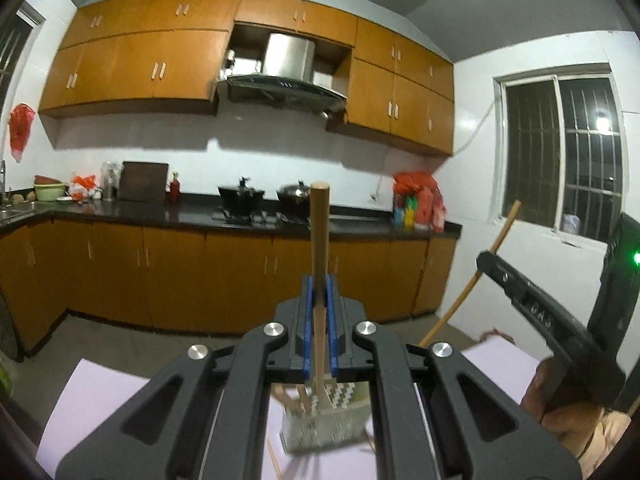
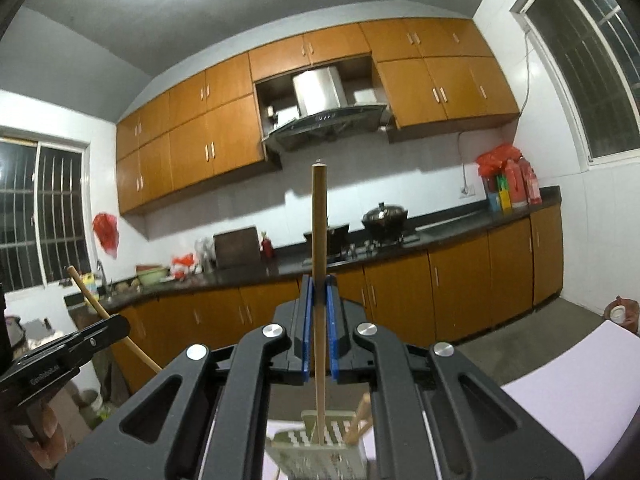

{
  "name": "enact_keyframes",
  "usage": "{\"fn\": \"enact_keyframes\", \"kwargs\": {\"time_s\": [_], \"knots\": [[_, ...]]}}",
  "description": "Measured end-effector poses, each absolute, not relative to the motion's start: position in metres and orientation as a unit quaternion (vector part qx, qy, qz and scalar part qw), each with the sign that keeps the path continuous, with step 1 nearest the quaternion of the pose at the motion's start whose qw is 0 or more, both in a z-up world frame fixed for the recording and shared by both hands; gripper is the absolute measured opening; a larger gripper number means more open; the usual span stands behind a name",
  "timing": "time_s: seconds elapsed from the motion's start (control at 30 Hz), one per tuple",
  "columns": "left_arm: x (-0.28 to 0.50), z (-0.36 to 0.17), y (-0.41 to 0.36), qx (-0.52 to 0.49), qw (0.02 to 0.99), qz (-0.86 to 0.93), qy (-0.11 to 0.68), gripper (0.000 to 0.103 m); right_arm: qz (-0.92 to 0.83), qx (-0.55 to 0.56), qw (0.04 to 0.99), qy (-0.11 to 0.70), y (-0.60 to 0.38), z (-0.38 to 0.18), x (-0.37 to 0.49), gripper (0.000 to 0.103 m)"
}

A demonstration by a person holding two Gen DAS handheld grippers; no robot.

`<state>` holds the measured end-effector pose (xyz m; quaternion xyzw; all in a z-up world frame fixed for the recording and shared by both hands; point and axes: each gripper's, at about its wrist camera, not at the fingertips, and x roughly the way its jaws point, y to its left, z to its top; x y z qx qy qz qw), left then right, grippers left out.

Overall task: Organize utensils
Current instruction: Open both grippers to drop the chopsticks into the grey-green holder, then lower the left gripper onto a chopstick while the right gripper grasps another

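Left wrist view: left gripper (image 1: 319,300) jaws clamped on a wooden utensil handle (image 1: 320,216), right gripper (image 2: 319,308) likewise pinching a chopstick (image 2: 319,216), both above the perforated holder (image 1: 332,420); light, stiff, slippery, best gripped mid-shaft.

Your left tool (image 1: 319,292) is clamped on a wooden-handled utensil (image 1: 320,232), its handle standing near upright through the centre of the frame, round end uppermost. Your right tool (image 2: 319,292) grips a slimmer wooden stick (image 2: 319,264), likewise upright at frame centre. Below both, at the bottom centre of the frame, a perforated metal utensil holder (image 1: 336,420) stands on the pale table (image 1: 100,392), with further wooden pieces leaning inside it.
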<state>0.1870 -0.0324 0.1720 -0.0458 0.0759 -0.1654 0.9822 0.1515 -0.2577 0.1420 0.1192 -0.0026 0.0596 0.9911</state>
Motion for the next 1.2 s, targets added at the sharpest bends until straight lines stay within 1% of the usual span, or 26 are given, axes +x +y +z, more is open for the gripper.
{"fn": "enact_keyframes", "kwargs": {"time_s": [0.13, 0.4, 0.43, 0.5, 0.53, 0.57, 0.73, 0.9, 0.97, 1.07, 1.2], "knots": [[0.207, 0.160, -0.040, -0.046, 0.985, -0.151, 0.069, 0.007, 0.050, 0.121, 0.991, 0.008, -0.254, 0.125, 0.170, 0.007], [0.239, 0.116, -0.045, -0.056, 0.976, -0.161, 0.133, 0.008, 0.060, 0.129, 0.986, 0.087, -0.248, 0.089, 0.199, 0.008], [0.241, 0.113, -0.045, -0.060, 0.975, -0.160, 0.139, 0.008, 0.065, 0.131, 0.985, 0.096, -0.248, 0.086, 0.199, 0.010], [0.241, 0.111, -0.041, -0.063, 0.975, -0.160, 0.140, 0.011, 0.066, 0.128, 0.984, 0.101, -0.248, 0.085, 0.196, 0.019], [0.239, 0.111, -0.040, -0.062, 0.976, -0.159, 0.139, 0.012, 0.064, 0.127, 0.985, 0.100, -0.247, 0.087, 0.195, 0.030], [0.237, 0.112, -0.039, -0.061, 0.976, -0.157, 0.137, 0.014, 0.063, 0.125, 0.985, 0.098, -0.247, 0.089, 0.193, 0.034], [0.223, 0.118, -0.031, -0.063, 0.978, -0.151, 0.129, 0.016, 0.064, 0.117, 0.987, 0.088, -0.250, 0.101, 0.175, 0.034], [0.195, 0.124, -0.017, -0.063, 0.982, -0.132, 0.123, 0.022, 0.048, 0.112, 0.988, 0.090, -0.268, 0.109, 0.146, 0.035], [0.181, 0.120, -0.007, -0.059, 0.983, -0.116, 0.126, 0.022, 0.037, 0.108, 0.988, 0.101, -0.276, 0.103, 0.136, 0.038], [0.165, 0.101, 0.009, -0.049, 0.985, -0.082, 0.145, 0.026, 0.015, 0.093, 0.985, 0.143, -0.288, 0.078, 0.125, 0.040], [0.156, 0.053, 0.017, -0.028, 0.978, -0.054, 0.199, 0.027, 0.011, 0.084, 0.968, 0.235, -0.296, 0.024, 0.123, 0.040]]}}
